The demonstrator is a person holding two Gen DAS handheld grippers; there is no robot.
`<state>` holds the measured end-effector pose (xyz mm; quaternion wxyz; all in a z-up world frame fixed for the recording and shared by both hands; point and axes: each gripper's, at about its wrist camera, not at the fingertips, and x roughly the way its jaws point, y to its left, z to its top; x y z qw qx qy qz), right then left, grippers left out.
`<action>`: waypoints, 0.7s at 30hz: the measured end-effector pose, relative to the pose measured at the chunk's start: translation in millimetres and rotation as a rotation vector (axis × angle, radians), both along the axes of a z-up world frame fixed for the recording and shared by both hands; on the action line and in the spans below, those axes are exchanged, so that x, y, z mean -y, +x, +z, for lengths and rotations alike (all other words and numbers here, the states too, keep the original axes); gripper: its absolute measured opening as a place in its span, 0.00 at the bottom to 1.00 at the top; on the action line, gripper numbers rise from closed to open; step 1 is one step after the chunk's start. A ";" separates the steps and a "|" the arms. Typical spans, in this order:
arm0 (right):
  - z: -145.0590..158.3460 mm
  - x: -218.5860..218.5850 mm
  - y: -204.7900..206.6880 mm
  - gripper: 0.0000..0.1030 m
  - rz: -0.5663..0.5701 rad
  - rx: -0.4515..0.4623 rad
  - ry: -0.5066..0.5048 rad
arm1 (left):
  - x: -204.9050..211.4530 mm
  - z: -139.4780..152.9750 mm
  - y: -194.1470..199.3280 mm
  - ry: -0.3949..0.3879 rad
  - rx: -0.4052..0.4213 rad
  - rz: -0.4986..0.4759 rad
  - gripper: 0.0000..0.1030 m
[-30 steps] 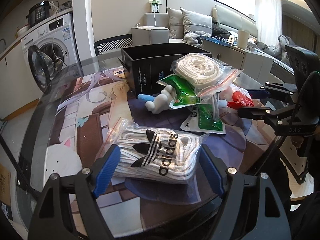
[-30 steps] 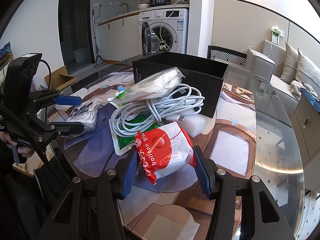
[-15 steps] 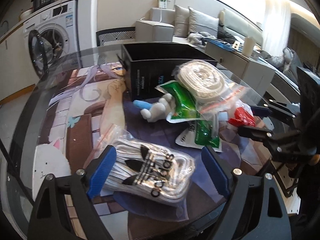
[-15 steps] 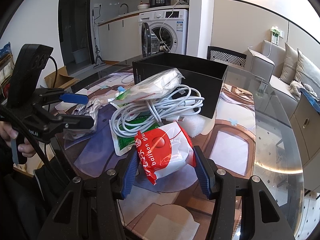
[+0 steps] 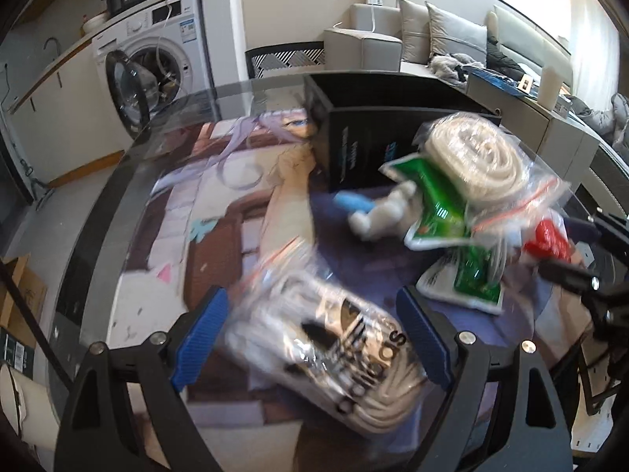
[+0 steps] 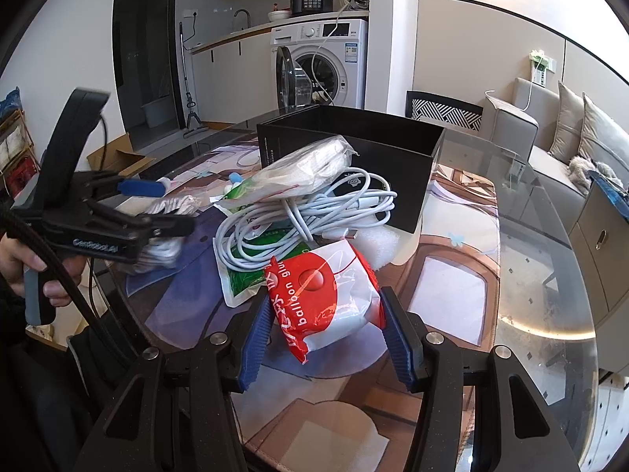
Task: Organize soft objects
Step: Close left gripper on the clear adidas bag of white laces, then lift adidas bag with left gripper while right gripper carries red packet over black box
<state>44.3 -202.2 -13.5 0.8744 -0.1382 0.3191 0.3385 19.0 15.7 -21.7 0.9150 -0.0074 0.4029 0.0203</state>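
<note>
My left gripper [image 5: 310,338] is shut on a clear bag of white cord with a black adidas logo [image 5: 338,350], lifted off the table and tilted; the view is blurred. My right gripper [image 6: 326,334] is shut on a red and white balloon packet [image 6: 322,295], just above the table. An open black box [image 6: 354,157] stands behind a pile: a coiled white cable [image 6: 306,212], a bagged white rope coil [image 5: 471,157], green packets [image 5: 440,200] and a white plush toy [image 5: 377,212].
The round glass table [image 6: 530,236] carries a printed mat [image 5: 220,204]. A washing machine [image 6: 326,63] with open door stands behind, a sofa [image 6: 570,126] to the right. A white foam piece [image 6: 385,244] lies by the box.
My left gripper has lifted the adidas bag off the table, tilting it and swinging it towards the pile. My right gripper and its packet have stayed in place.
</note>
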 end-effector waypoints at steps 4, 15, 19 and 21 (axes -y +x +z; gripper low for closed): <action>-1.4 -1.8 -0.1 0.52 0.003 -0.002 -0.001 | -12.1 -4.6 -13.2 -0.014 -0.020 0.014 0.85; 2.4 -1.4 -3.8 0.52 0.009 0.014 -0.005 | -7.2 -6.4 -14.8 -0.043 -0.012 -0.063 0.42; 7.1 2.2 -6.9 0.52 0.000 0.030 -0.009 | -6.9 0.7 -18.0 -0.064 0.017 -0.072 0.41; 10.4 5.9 -9.3 0.52 -0.009 0.038 -0.008 | -6.6 5.9 -19.2 -0.061 0.037 -0.076 0.41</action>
